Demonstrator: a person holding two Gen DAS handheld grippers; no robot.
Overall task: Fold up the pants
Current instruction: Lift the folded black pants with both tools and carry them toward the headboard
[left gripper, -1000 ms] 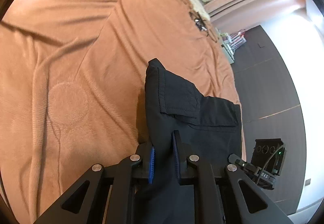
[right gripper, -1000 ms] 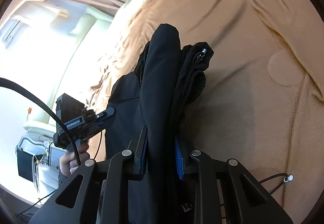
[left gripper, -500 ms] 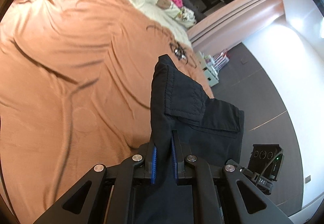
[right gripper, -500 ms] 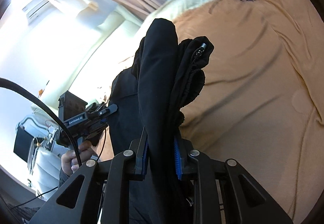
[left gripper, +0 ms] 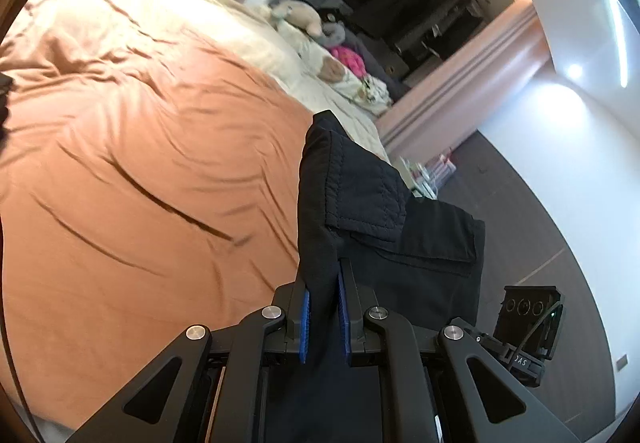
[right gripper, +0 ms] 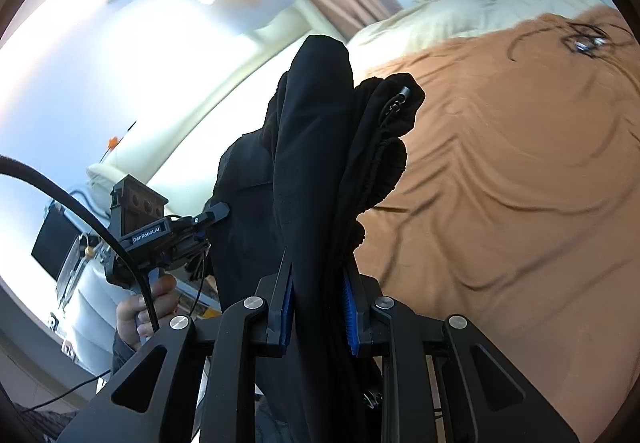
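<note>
Lifting clear of the bed, the black pants [left gripper: 360,203] now hang in the air between both tools, where a second ago they sat low against the orange bedspread [left gripper: 140,183]. The left hand-held gripper [left gripper: 322,317] is clamped narrow on a hemmed, stitched edge of the fabric, its blue pads [left gripper: 305,323] pressing the cloth from both sides. The right hand-held gripper [right gripper: 318,317] pinches a thicker bunch near the elasticated, drawstring waistband [right gripper: 384,147], jaws narrow around the gathered layers. Both views have tipped upward compared with the earlier frames: pillows, plush toys [left gripper: 300,17] and the far wall now show, and the bedspread lies further below. The person's left hand [right gripper: 148,309] is seen in the right view, gripping its tool's handle beside the hanging cloth.

Judging from this, the garment is being raised and stretched out so it can drop straight; the fold itself looks not yet made. The next step likely calls for laying the pants flat on the bedspread.
</note>
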